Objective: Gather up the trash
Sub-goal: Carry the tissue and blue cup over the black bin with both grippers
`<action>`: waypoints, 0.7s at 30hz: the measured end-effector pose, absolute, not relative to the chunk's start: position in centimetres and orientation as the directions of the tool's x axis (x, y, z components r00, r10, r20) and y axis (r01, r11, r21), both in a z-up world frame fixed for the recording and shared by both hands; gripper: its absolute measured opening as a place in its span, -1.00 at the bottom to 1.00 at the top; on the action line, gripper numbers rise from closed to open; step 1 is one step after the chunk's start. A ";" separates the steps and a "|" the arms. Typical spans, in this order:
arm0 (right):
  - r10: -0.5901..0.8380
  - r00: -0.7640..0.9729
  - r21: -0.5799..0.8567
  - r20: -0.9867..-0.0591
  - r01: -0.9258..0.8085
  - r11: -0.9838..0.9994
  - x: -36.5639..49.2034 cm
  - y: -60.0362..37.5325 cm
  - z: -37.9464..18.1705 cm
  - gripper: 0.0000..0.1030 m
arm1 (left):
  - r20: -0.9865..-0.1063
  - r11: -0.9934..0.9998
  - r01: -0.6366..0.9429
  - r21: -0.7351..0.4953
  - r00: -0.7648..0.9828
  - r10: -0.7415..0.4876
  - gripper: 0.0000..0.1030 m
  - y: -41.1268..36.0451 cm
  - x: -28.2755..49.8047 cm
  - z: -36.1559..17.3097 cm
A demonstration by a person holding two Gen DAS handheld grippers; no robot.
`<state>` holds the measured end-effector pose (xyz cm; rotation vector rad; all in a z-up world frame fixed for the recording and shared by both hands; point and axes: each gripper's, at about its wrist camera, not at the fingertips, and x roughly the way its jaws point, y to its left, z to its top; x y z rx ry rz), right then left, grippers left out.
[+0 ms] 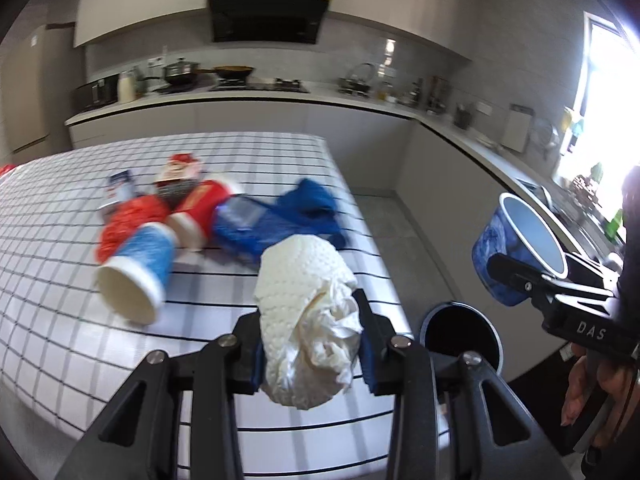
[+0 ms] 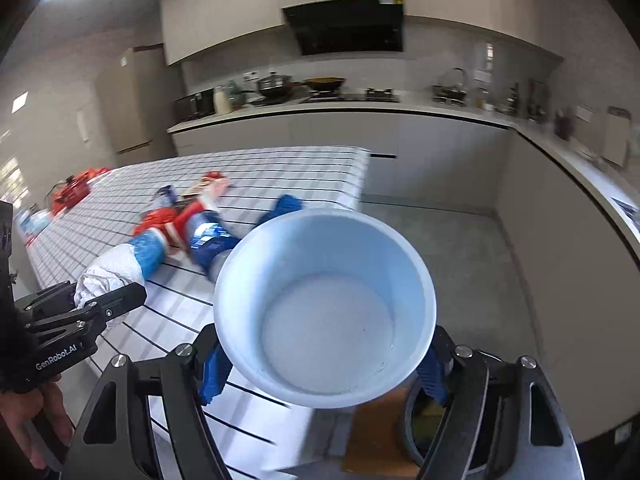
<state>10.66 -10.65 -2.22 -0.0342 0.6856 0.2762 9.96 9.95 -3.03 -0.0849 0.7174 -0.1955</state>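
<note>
Currently left gripper (image 1: 310, 330) clamped on crumpled tissue (image 1: 308, 320), right gripper (image 2: 324, 364) clamped on blue cup (image 2: 324, 308), both near bin (image 1: 462, 332); risk: tissue snags pads, misses bin opening on release

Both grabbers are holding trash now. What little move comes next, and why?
Probably carry the blue paper bowl over the black trash bin and let go. The right gripper holds it beside the table, and the bin's mouth sits open below. The left gripper's crumpled tissue can follow.
</note>
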 end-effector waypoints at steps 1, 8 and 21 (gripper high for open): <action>0.228 0.743 0.058 -0.629 -0.247 0.967 10.3 -11.7 -2.2 0.50 | -0.644 0.976 0.163 -0.143 0.733 -0.217 -0.27 9.1 9.9 -3.0; 0.155 0.760 0.058 -0.631 -0.153 0.987 8.2 -18.3 -2.2 0.50 | -0.642 0.958 0.252 -0.139 0.713 -0.281 -0.27 3.9 9.8 -2.6; 0.112 0.750 0.047 -0.652 -0.108 0.993 6.8 -27.0 -3.4 0.50 | -0.660 0.928 0.343 -0.143 0.666 -0.348 -0.27 -4.2 9.9 -3.9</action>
